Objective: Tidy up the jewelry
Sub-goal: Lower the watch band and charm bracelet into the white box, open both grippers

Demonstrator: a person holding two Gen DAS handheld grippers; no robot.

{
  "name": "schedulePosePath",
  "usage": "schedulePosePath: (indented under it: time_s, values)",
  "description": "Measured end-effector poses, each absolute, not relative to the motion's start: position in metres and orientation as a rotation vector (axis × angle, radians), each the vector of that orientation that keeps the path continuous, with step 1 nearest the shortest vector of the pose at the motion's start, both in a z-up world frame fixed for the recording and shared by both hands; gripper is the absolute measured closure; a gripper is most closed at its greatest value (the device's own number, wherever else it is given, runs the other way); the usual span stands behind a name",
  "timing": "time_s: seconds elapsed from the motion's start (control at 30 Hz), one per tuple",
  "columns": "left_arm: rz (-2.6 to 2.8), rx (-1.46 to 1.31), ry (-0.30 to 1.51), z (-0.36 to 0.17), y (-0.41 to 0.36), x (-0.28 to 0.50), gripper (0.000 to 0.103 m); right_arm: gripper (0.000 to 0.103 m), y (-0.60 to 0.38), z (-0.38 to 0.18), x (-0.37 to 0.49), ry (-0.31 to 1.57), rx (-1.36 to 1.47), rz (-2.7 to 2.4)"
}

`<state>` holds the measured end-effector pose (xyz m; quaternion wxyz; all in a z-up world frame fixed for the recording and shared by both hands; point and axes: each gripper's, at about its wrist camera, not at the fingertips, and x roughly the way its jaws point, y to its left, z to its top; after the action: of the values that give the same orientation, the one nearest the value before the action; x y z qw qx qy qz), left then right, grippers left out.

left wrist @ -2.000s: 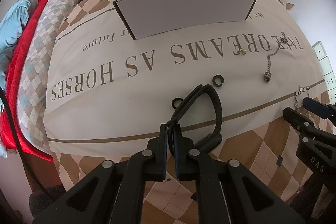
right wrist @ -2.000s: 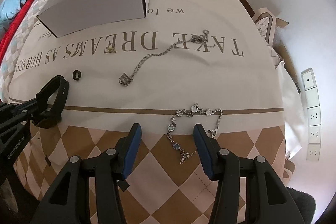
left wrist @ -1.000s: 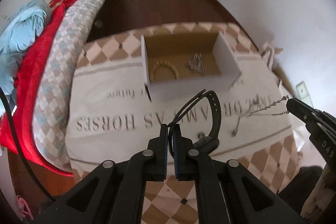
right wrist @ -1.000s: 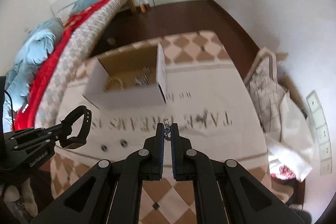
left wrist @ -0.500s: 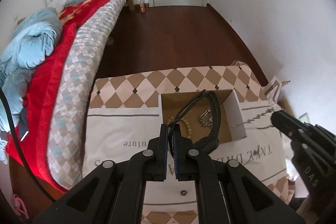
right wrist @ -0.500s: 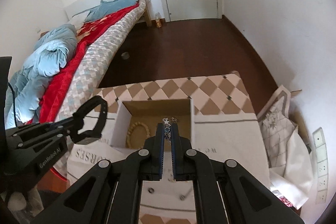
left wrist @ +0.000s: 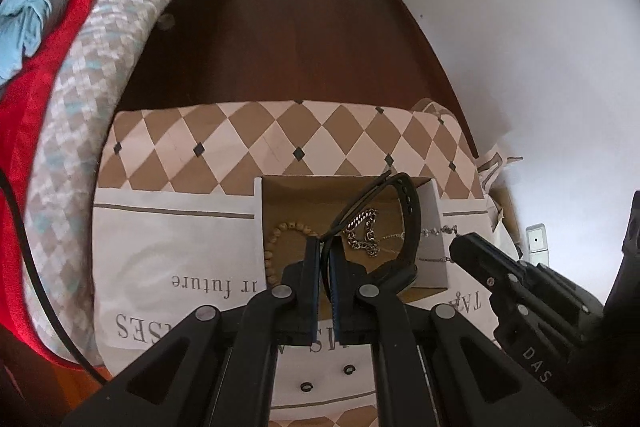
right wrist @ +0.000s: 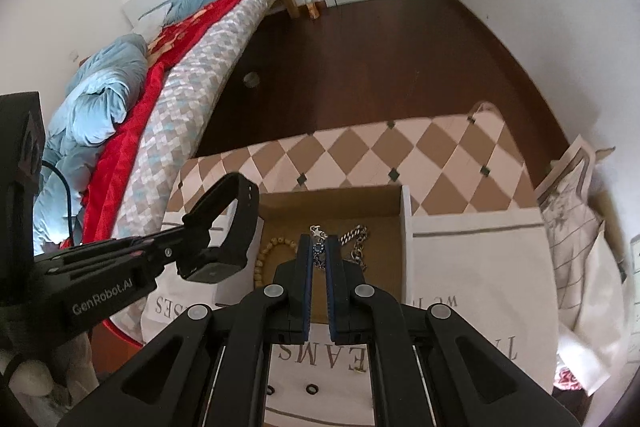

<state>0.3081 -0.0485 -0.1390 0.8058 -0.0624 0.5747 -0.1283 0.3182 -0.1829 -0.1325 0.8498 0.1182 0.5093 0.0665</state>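
My left gripper is shut on a black watch strap and holds it above the open white cardboard box; the strap also shows in the right wrist view. My right gripper is shut on a silver charm bracelet, held over the same box; the bracelet hangs from it in the left wrist view. Inside the box lie a wooden bead bracelet and a silver chain.
The box sits on a table with a checked, lettered cloth. Two small dark rings lie on the cloth near me. A bed with red and blue bedding is at the left. A paper bag is at the right.
Both grippers have come closer to the box with their loads, which now hang lower over its opening. Before that they rose from the cloth, the right one having shut on the bracelet.
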Motion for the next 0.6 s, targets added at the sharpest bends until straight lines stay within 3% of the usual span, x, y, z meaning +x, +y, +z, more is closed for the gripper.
schedulePosePath:
  time_s: [0.17,0.37,0.43,0.5,0.57,0.6]
  values:
    - [-0.280,-0.152,1.268,-0.150,-0.050,0.317,0.100,0.097,-0.188,-0.145,0.322,1.116,0.267,0.147]
    - [-0.251,-0.189,1.328,-0.157,-0.046,0.323,0.085,0.094,-0.196,-0.161,0.324,1.199,0.301,0.141]
    - [-0.228,-0.207,1.327,-0.155,-0.042,0.324,0.076,0.069,-0.200,-0.161,0.322,1.213,0.312,0.132]
    - [-0.217,-0.233,1.308,-0.150,-0.036,0.323,0.047,0.049,-0.202,-0.158,0.321,1.208,0.314,0.128]
    - [-0.198,-0.232,1.276,-0.142,-0.031,0.323,0.030,0.044,-0.203,-0.156,0.319,1.200,0.315,0.122]
    - [-0.193,-0.235,1.262,-0.138,-0.028,0.322,0.028,0.043,-0.205,-0.152,0.317,1.192,0.318,0.114]
